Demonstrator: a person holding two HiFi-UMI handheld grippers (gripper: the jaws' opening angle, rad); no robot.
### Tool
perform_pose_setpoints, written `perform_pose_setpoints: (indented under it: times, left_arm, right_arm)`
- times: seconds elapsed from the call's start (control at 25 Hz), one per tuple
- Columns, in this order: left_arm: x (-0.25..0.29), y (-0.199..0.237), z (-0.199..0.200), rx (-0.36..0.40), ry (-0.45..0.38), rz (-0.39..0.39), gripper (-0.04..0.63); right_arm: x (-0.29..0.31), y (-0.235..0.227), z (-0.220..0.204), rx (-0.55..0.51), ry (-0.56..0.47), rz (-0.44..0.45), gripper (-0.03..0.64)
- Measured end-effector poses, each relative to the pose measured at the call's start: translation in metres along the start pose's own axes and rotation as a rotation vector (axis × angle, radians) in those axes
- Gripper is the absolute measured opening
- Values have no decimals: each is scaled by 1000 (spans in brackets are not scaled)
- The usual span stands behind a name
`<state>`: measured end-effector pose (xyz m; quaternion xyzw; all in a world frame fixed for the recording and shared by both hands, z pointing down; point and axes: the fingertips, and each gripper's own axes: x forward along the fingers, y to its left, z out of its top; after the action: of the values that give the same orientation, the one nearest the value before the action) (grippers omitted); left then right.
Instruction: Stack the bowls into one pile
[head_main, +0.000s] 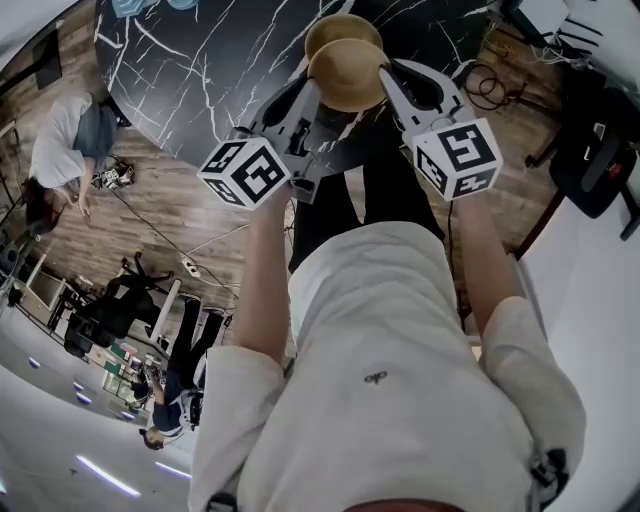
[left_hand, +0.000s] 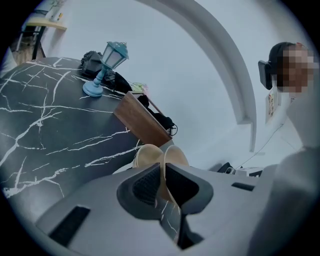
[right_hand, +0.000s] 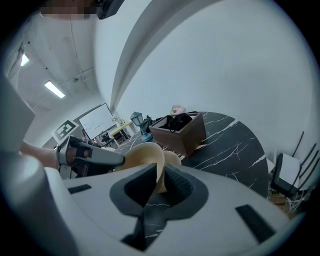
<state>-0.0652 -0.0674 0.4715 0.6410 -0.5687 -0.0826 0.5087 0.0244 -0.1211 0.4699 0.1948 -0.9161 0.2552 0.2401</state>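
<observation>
In the head view a tan bowl (head_main: 347, 73) hangs above the black marble table (head_main: 200, 70), gripped from both sides. My left gripper (head_main: 313, 92) is shut on its left rim and my right gripper (head_main: 388, 78) is shut on its right rim. A second tan bowl (head_main: 343, 33) shows just beyond it; whether the two touch I cannot tell. In the left gripper view the held bowl's rim (left_hand: 173, 159) runs between the jaws of the left gripper (left_hand: 163, 172), with the other bowl (left_hand: 146, 155) behind. In the right gripper view the rim (right_hand: 150, 159) sits between the pads of the right gripper (right_hand: 161, 175).
A brown wooden box (right_hand: 182, 132) with black cables inside and a blue lantern lamp (left_hand: 105, 67) stand on the table. The person's torso and legs fill the lower head view. Other people (head_main: 70, 150) are on the wood floor to the left. A black chair (head_main: 600, 160) stands right.
</observation>
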Motion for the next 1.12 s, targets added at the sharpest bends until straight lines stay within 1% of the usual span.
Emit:
perform_pose_setpoints:
  times: [0.08,0.24,0.36,0.48,0.6,0.68,0.76,0.88,0.92,1.12]
  left_arm:
    - [3,2,5,-18,-18,-2,35]
    - [8,5,13,-29,-40,-3,35]
    - [11,7,18,-50,-60,-4,35]
    - [14,10,20,-51,-65,5,35]
    - [18,14,20,-36,-59,18,35]
    - [20,17,20,-10,-50,38,35]
    - [21,21,19,29,-38,76,39]
    - [20,25,19,68,-28,117,71]
    - [20,25,19,67,-30,116,74]
    - [15,25,19,67,-24,104,75]
  right_arm:
    - [3,-1,2,8,-4,9,46]
    - [8,-5,4,10,-7,17,61]
    - [14,-10,3,-4,7,4,47]
    - [19,-14,1,-6,16,0,48]
    - [24,-16,0,-6,20,-4,48]
    - [27,-16,0,-4,22,-4,55]
    - [29,-17,-2,0,25,-5,68]
    - [30,-19,-5,11,27,-11,83]
    - [30,-21,-5,14,25,-15,95]
    - [25,-24,-5,27,15,-32,98]
